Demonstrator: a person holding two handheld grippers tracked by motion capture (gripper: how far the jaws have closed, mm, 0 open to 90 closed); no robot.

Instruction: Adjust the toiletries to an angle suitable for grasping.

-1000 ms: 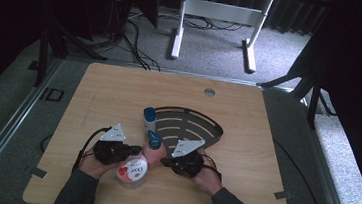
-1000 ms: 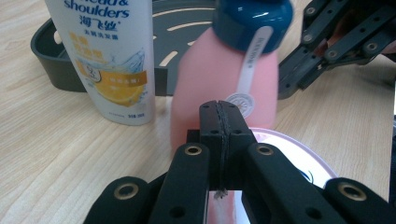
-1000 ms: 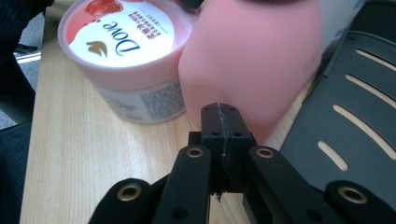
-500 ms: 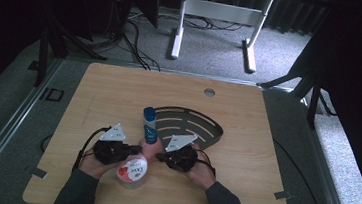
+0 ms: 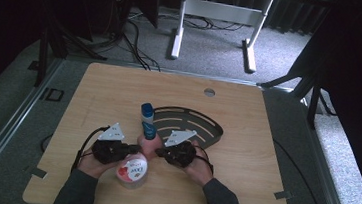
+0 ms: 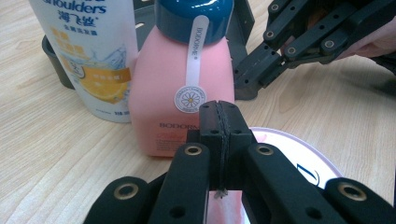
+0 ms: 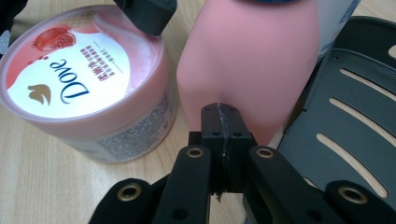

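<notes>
Low in the high view, the left gripper (image 5: 131, 151) and right gripper (image 5: 160, 152) both sit fully shut with nothing held, flanking the pink bottle (image 5: 147, 145) dead centre. Squeezing it between closed tips could easily go sideways, since one uneven nudge probably tips it onto the jar (image 5: 132, 170) or into the tall bottle (image 5: 147, 120) behind.

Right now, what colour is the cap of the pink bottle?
Dark blue. The cap of the pink bottle shows best in the left gripper view.

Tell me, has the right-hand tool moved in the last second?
Yes, slightly. The right tool has slid left along the front of the dark tray, closer to the pink bottle.
</notes>
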